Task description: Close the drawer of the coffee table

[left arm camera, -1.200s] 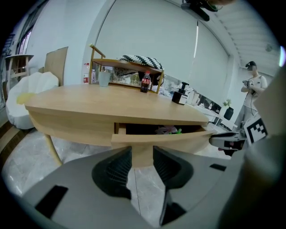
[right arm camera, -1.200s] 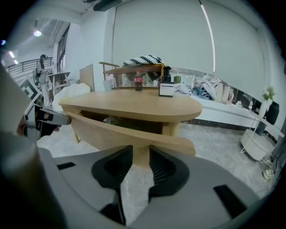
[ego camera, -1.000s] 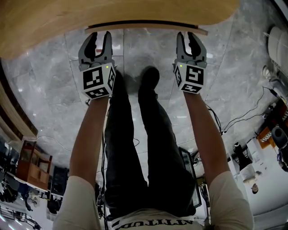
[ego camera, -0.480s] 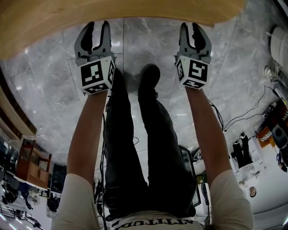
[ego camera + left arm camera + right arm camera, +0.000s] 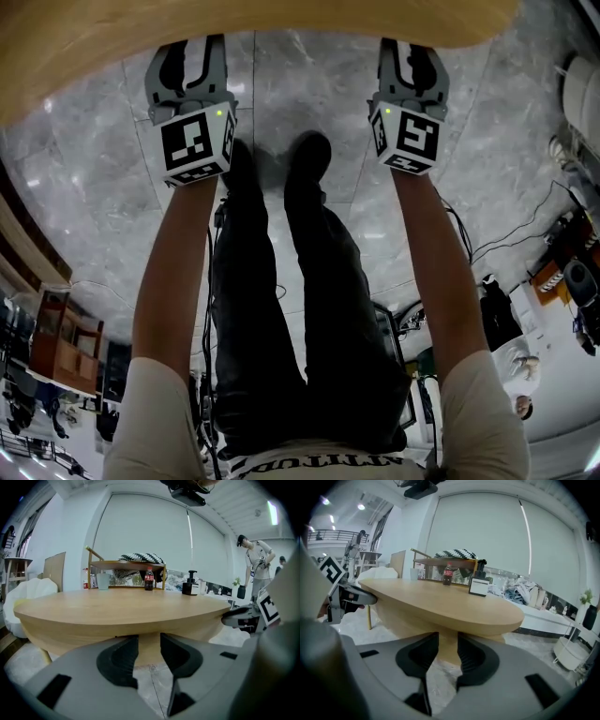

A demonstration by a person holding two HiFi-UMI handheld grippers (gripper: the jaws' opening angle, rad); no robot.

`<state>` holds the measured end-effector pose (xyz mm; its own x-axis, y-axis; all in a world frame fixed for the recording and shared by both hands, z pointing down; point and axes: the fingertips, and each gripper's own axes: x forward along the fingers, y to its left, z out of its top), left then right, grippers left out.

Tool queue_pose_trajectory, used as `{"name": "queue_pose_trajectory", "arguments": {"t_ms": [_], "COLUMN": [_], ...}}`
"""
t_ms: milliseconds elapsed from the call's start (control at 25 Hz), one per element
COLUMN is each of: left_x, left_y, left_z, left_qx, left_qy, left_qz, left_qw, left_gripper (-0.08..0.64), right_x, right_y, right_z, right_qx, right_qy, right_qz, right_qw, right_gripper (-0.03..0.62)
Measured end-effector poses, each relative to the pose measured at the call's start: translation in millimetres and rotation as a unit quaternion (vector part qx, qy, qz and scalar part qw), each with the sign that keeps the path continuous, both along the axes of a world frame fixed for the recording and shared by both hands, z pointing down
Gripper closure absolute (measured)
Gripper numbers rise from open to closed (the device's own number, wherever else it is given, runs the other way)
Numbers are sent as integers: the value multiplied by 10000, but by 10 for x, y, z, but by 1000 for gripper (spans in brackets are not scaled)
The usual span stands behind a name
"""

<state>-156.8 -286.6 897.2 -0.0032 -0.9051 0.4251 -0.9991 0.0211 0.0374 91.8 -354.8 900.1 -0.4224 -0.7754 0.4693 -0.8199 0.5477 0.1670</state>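
Oval light-wood coffee table [image 5: 281,21], dark cola bottle [image 5: 149,579] and pale cup [image 5: 102,581] at a low wooden rack [image 5: 126,565], left gripper [image 5: 190,49] jaws apart, empty, right gripper [image 5: 411,52] jaws opening, empty.

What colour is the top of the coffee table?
Light tan wood; the table top shows best in the left gripper view.

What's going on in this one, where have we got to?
A person stands at a wooden table, reaching a left claw and a right claw to its near edge, tips at the rim. Neither holds anything: the left's jaws stand apart, the right's are opening, with nothing between them. No drawer sticks out below the top in the head view, so it looks shut or nearly so.
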Motion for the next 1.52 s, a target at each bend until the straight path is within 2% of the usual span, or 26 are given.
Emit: {"name": "queue_pose_trajectory", "arguments": {"t_ms": [320,480,760,1120,1320,1520], "left_x": [13,21,74,187,249,303], "left_y": [-46,-12,352,654,779,904], "left_z": [-3,9,-180,-827,-1330,-1837], "left_qx": [52,-134,-451,-579,-681,-685], "left_qy": [-74,-36,-51,112,324,355], "left_qz": [148,209,305,456,493,421], "left_qw": [9998,9997,9985,9972,9959,9961], "left_gripper": [403,402,402,417,442,456], "right_x": [6,-1,149,146,104,44], "right_y": [-51,-27,286,731,942,1141], "right_z": [-7,40,-111,-732,-1279,-1787], "right_qx": [25,-244,-518,-774,-874,-918], "right_qy": [-40,41,241,64,-177,-199], "right_qz": [49,20,7,-73,-81,-179], "right_qw": [10000,9997,9984,9970,9960,9954], "right_gripper": [453,449,453,457,477,505]}}
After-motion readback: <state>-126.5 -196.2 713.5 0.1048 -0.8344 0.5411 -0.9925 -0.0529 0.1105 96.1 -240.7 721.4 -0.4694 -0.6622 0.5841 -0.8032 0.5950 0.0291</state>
